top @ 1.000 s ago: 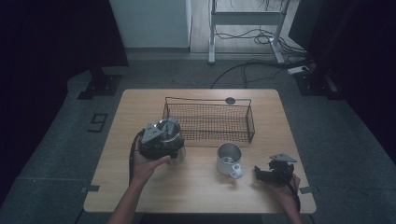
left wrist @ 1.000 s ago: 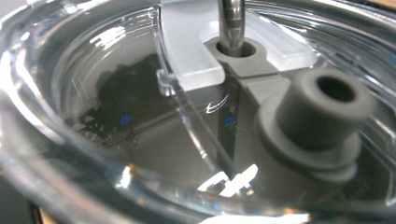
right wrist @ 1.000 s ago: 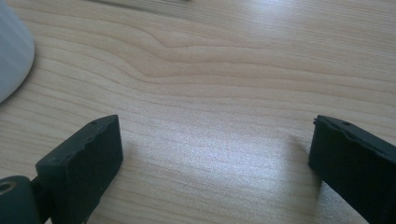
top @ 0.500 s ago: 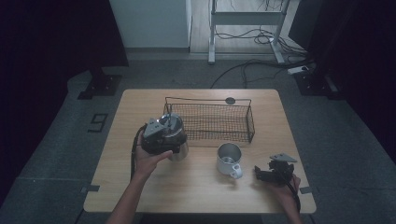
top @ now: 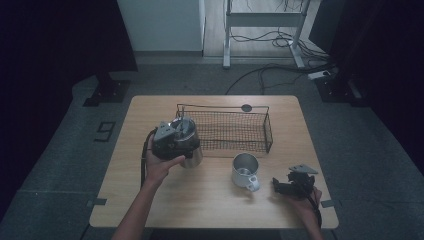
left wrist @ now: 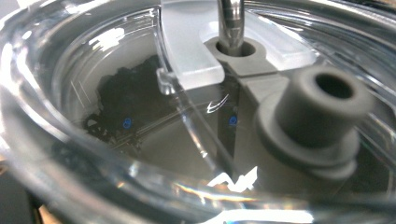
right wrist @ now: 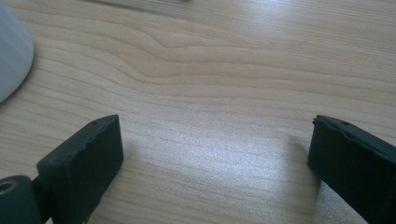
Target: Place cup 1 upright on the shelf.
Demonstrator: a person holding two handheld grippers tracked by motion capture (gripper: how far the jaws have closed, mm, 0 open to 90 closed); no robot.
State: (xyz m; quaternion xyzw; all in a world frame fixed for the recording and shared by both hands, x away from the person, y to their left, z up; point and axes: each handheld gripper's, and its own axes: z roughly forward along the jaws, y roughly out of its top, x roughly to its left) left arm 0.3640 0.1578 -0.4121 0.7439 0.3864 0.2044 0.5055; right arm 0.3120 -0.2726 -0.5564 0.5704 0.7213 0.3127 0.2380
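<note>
The left gripper (top: 176,142) apparently clamps the lidded tumbler (top: 189,140) at the wire basket's (top: 225,131) left end; a slick wall could let it slip. The right gripper (top: 292,184), right of the basket, gapes empty

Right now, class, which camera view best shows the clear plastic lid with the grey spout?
The left gripper view: the clear plastic lid with the grey spout appears close up. The high view shows it small, atop the steel cup.

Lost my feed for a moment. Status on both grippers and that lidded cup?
Left gripper clamped on the lidded cup at the wire basket's left end. Right gripper open, empty, low over the table. White mug sits between them.
</note>
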